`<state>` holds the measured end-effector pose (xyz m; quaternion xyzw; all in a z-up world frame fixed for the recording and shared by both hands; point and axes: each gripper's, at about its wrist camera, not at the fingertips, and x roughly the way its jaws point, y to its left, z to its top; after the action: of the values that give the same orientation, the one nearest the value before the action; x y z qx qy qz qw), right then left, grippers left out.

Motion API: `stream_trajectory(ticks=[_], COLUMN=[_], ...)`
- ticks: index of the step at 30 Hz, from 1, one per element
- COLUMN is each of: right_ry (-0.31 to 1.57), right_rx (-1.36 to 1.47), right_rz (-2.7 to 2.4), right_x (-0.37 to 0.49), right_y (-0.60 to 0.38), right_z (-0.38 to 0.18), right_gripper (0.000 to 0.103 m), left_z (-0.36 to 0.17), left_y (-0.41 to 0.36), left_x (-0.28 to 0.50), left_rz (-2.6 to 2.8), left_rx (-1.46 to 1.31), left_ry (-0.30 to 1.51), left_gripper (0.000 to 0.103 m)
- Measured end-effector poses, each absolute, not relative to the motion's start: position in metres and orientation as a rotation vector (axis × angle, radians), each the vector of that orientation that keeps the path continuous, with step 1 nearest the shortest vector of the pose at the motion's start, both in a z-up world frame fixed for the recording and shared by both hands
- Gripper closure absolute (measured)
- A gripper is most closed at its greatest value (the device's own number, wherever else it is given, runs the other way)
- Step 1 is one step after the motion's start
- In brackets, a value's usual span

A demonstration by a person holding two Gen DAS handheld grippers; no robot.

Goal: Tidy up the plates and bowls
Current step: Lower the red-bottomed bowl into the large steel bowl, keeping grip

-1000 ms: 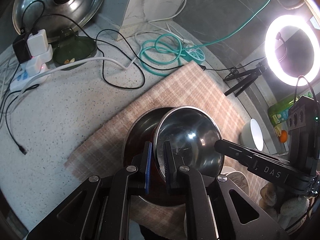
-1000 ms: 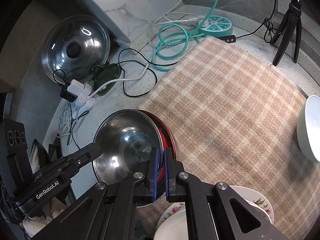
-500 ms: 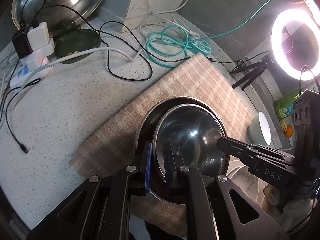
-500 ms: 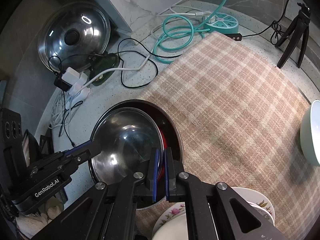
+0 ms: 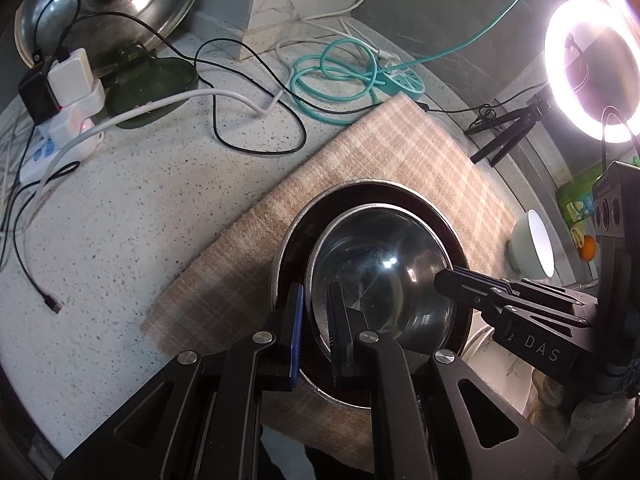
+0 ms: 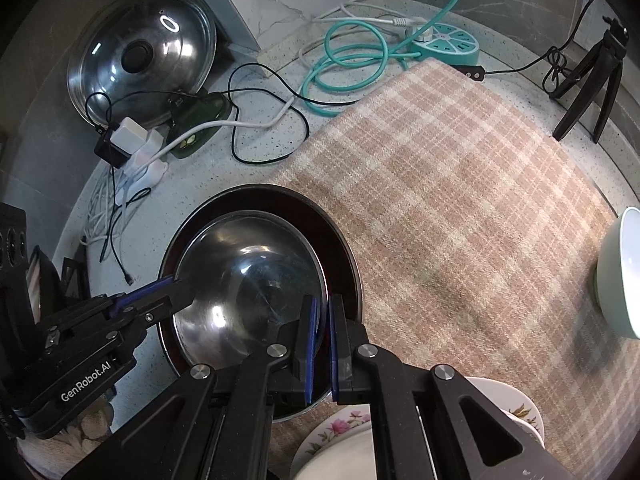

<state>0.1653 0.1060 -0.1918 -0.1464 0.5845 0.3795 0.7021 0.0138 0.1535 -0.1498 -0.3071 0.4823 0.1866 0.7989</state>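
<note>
A: Status of steel bowl (image 5: 380, 264)?

B: My left gripper (image 5: 316, 320) and right gripper (image 6: 322, 320) pinch its opposite rims. It sits inside the dark pan (image 6: 340, 240), on the plaid mat (image 6: 460, 200), whose area right of the pan lies open.

Steel bowl (image 6: 248, 288): polished metal, mirror-glossy, faintly scratched. Outer dish (image 6: 340, 248): dark, glossy rim. Mat (image 6: 460, 208): woven plaid cloth, matt, slightly coarse. Counter (image 5: 120, 220): speckled stone, smooth. Pale bowl (image 6: 616, 276): glazed, shiny. Pot lid (image 6: 140, 64): shiny metal.

Two close, steeply downward wrist views, both over steel bowl (image 5: 380, 264).
</note>
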Motion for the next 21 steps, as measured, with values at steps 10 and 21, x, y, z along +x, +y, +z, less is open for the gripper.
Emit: stream_trajectory(ticks=[10, 21], right_ry=[1.297, 1.276], right_rx=[-0.349, -0.309], right_rz=[0.853, 0.871], right_x=[0.162, 0.165], right_y=[0.109, 0.102], right_z=[-0.191, -0.179], right_gripper=[0.095, 0.088], left_z=[-0.149, -0.137], left_y=[0.154, 0.158], left_x=[0.016, 0.015], left_rz=[0.396, 0.403], left_rx=[-0.657, -0.646], left_ry=[1.043, 1.023], left_gripper=[0.094, 0.091])
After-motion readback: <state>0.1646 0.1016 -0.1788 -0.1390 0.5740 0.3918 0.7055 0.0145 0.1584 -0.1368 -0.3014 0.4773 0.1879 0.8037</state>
